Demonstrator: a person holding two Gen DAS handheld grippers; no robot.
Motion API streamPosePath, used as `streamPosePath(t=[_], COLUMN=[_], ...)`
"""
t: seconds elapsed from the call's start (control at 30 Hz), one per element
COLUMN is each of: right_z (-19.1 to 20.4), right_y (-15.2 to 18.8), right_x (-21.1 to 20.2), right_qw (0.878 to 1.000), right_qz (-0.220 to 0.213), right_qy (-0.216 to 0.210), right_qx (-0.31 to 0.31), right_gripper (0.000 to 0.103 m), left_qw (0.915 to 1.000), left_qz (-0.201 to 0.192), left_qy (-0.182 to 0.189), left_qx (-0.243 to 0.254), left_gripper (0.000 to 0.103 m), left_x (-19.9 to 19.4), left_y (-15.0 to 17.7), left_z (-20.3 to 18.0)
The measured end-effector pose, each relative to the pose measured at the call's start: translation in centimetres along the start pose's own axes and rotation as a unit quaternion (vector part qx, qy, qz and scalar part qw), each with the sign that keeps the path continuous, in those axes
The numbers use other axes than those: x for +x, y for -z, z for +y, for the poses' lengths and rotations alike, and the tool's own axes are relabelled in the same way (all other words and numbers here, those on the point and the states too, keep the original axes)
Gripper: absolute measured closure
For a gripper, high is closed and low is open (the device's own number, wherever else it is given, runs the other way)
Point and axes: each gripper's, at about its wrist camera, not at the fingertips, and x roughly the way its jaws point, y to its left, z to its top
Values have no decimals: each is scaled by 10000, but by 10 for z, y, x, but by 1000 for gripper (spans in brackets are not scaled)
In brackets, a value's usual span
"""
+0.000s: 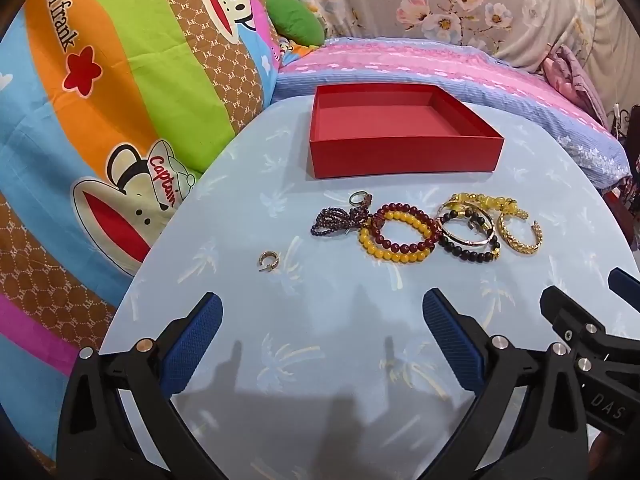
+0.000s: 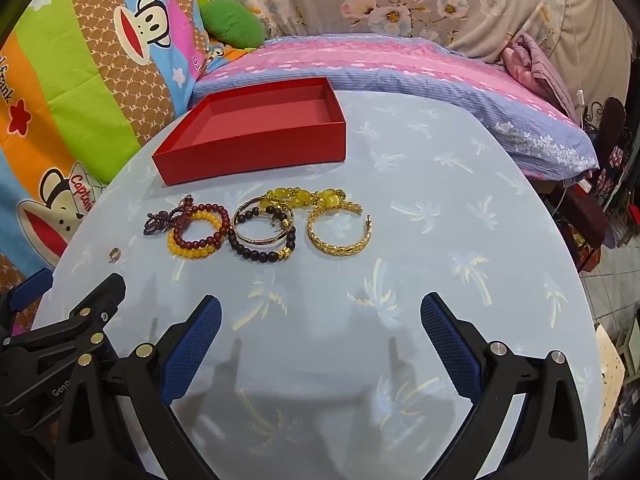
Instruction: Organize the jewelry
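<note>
An empty red box [image 1: 404,152] [image 2: 256,152] stands at the far side of the light blue table [image 1: 328,320] [image 2: 440,240]. In front of it lies a row of jewelry: a purple bead bracelet [image 1: 332,222] [image 2: 160,220], a dark red one [image 1: 404,226] [image 2: 202,226] over a yellow one [image 1: 394,250] [image 2: 188,249], a black bead bracelet [image 1: 466,248] [image 2: 260,254], a gold cuff [image 1: 520,234] [image 2: 340,234]. A small ring [image 1: 267,261] [image 2: 115,255] lies apart to the left. My left gripper [image 1: 322,316] and right gripper [image 2: 320,316] are open and empty, short of the jewelry.
Colourful cartoon bedding [image 1: 100,120] lies left of the table, a striped pink and blue pillow [image 1: 440,68] and floral fabric [image 2: 400,4] behind it. The right gripper's side shows in the left wrist view [image 1: 592,344]. Tiled floor [image 2: 612,276] is to the right.
</note>
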Motion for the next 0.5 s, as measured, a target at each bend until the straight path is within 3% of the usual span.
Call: streamPosePath(t=[0.5], right_z=[4], right_y=[1], right_x=[-3], right_qw=[10000], right_qz=[-41], right_qy=[16], right_qx=[-85], right_gripper=[7], left_qw=[9999], left_qz=[58], left_qy=[-92], left_qx=[25], left_gripper=[7], left_x=[2], left_y=[2], left_z=[0])
